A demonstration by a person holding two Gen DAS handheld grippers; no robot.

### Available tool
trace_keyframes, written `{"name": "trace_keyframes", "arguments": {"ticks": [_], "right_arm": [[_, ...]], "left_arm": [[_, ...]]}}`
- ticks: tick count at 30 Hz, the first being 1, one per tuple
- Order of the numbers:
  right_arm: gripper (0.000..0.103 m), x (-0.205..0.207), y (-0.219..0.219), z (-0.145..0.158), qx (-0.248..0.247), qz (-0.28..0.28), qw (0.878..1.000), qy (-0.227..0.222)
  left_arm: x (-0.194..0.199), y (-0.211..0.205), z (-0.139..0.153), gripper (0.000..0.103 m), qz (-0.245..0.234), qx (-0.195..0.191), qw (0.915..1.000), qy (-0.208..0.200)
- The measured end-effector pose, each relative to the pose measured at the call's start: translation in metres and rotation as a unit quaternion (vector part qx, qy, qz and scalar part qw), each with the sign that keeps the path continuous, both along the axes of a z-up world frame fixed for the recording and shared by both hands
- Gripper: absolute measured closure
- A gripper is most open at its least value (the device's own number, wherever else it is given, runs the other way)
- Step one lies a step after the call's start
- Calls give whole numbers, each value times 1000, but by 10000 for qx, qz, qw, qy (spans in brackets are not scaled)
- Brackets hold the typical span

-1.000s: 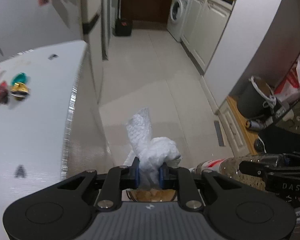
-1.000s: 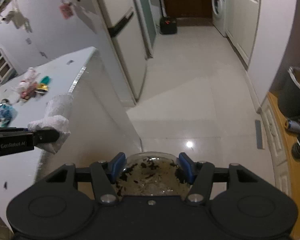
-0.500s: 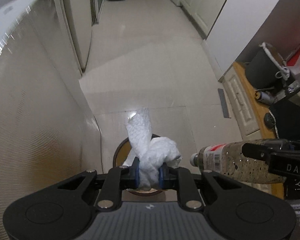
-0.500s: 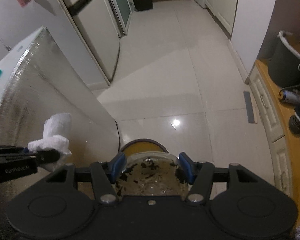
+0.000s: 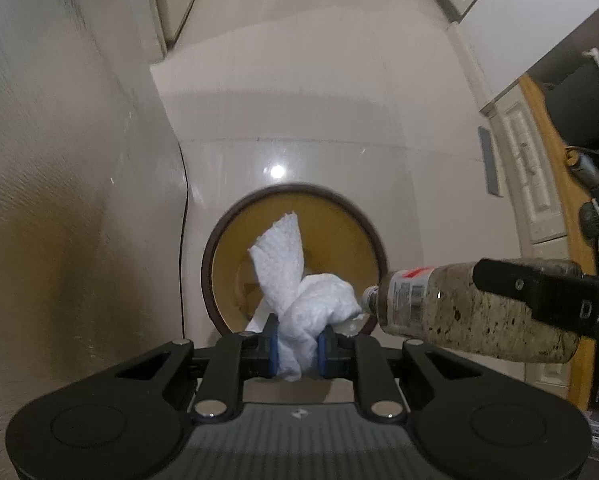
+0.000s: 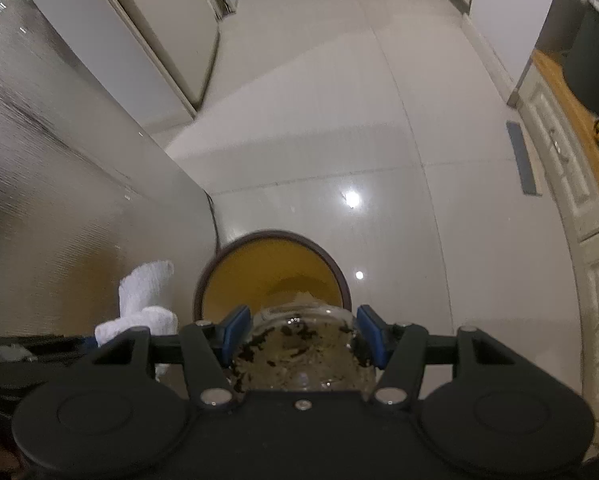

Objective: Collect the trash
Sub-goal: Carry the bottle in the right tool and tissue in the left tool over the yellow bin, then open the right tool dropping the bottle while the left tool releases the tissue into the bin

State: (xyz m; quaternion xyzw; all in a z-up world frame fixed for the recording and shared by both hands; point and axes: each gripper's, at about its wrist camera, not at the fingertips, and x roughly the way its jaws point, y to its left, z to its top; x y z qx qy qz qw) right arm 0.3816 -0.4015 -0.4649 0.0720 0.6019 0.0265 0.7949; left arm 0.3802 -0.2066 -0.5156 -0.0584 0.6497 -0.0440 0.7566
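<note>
Crumpled white paper towel [image 5: 299, 300] is sitting pinched between the blue pads [image 5: 273, 346] of the left gripper [image 5: 298, 346], whose jaws are closing tight on its lower end while the loose twisted part is sticking up and away from the camera; in the left wrist view it is hanging directly over the round bin with a dark brown rim and yellow inside [image 5: 219, 256], which is standing on the glossy pale tiled floor [image 5: 299, 100]; from the right wrist view the towel [image 6: 145, 300] is showing just left of the bin [image 6: 267, 268], close to the textured silvery cabinet side [image 6: 59, 200]. Clear plastic bottle with a printed label and dark specks inside [image 5: 467, 308] is lying roughly level in the right gripper [image 6: 303, 334], its jaws standing part-way apart and pressing on the bottle's body; the bottle's neck is pointing left, almost touching the towel, and is reaching over the bin's right rim; in the right wrist view the bottle's base [image 6: 299, 352] is filling the gap between the blue pads [image 6: 373, 332], with the bin's opening just beyond it. Far right, white panelled cupboard doors [image 6: 579, 200] are running along the floor's edge.
</note>
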Motion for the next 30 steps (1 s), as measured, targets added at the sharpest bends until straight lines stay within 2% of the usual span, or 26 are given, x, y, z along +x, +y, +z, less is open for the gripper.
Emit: {"name": "trace_keyframes", "arguments": {"ticks": [7,13,19,23,25,29,30], "right_arm": [[43,21,4,-70,307,-218,9991,181],[43,44,25,-112,278,-116,9995,39],[42,66,47,-126,340,178,9992,-101],[27,71,46,-127,351,160,9992,-62],[25,70,43,-125,381,148,9991,-56],[23,69,35,-124,476,57,9988,-26],[23,67,31,-122,512,19,9987,-40]], "left_arm": [[4,16,-51,84,263,-112,9996,74],[8,17,-76,84,262,-231,9993,94],[11,19,-88,84,297,-389,9987,104],[16,15,-95,84,303,-456,9984,110],[18,13,-97,83,284,-498,9983,136],[22,2,-102,75,159,-614,9979,151],[23,-1,-104,65,128,-627,9978,156]]}}
